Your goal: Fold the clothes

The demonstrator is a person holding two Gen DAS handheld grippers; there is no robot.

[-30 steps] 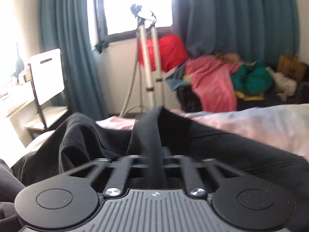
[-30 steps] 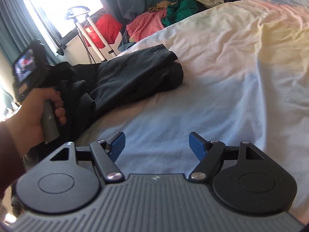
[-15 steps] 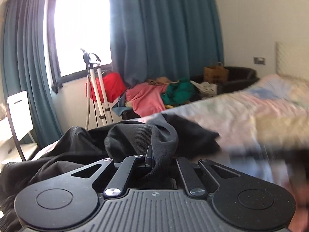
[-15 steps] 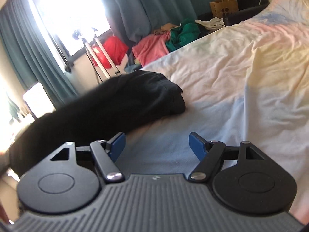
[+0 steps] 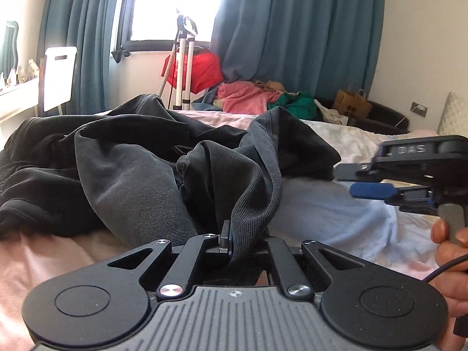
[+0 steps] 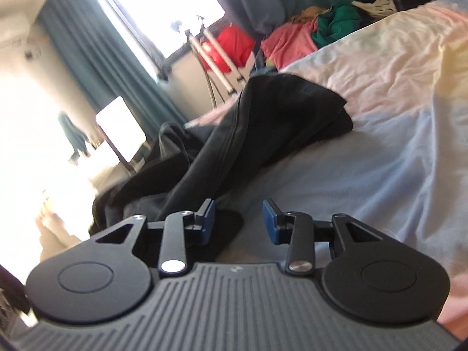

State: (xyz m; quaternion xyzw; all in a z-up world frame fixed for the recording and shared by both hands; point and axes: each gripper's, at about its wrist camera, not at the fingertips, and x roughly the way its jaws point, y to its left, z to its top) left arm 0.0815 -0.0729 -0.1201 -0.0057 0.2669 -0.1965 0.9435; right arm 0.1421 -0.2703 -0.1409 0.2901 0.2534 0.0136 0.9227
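Left gripper (image 5: 234,244) clamped on a ribbed hem of the crumpled black cotton garment (image 5: 140,158), which sprawls on the pastel tie-dye bedsheet (image 6: 380,134). Right gripper (image 6: 238,222) jaws apart, empty, low just beside the cloth. Risk: thin pinch, hem may slip out if pulled hard; bunched layers could fold crooked. Brown paper bag (image 5: 352,103) by the wall, contents not visible.
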